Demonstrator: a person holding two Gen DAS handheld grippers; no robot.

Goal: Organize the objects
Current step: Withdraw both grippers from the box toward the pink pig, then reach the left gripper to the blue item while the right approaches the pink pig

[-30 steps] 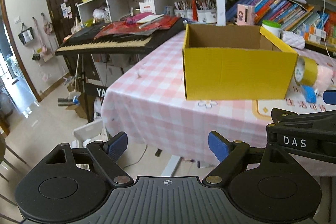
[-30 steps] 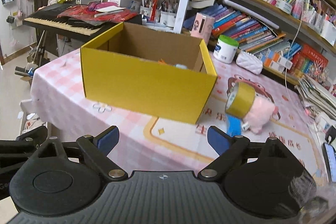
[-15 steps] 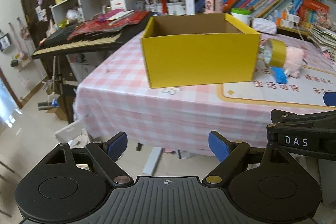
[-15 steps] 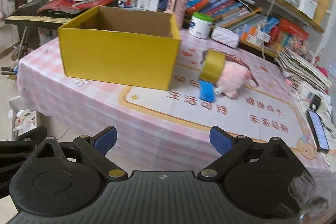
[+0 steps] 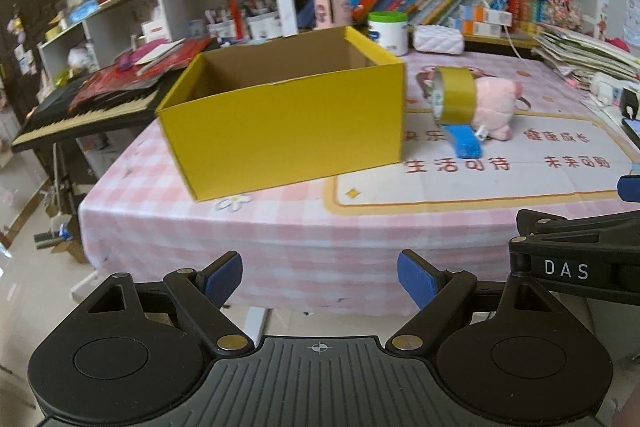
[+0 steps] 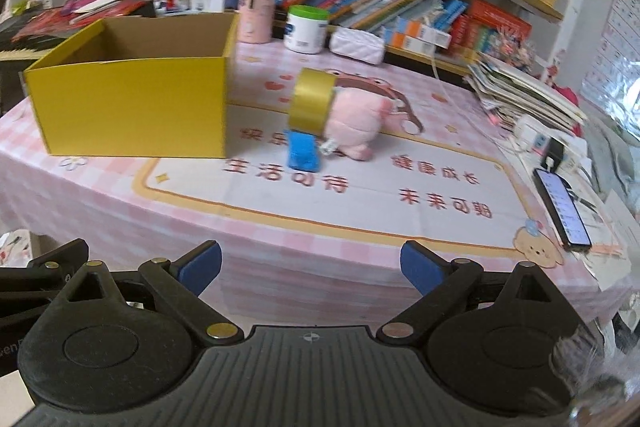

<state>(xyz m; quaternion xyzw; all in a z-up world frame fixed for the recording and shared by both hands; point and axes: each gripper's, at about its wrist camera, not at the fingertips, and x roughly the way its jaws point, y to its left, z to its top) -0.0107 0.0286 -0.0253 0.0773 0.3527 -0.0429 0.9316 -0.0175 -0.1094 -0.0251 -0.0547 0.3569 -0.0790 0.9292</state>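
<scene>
Pink checked tablecloth [image 6: 120, 195]: tape roll [image 6: 312, 101] leans on plush [image 6: 356, 121], just right of yellow box [image 6: 132, 107]. Right gripper [image 6: 310, 269] nearer, dead ahead; left gripper [image 5: 320, 279] off-axis. Both wide open, empty; right's jaws just widened

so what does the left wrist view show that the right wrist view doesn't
Only the left wrist view shows the keyboard's keys beside the table, the floor and the left gripper, jaws open and empty. Only the right wrist view shows the phone and the right gripper, jaws open and empty. Both show the yellow box, tape roll, pink plush and green-lidded tub.
</scene>
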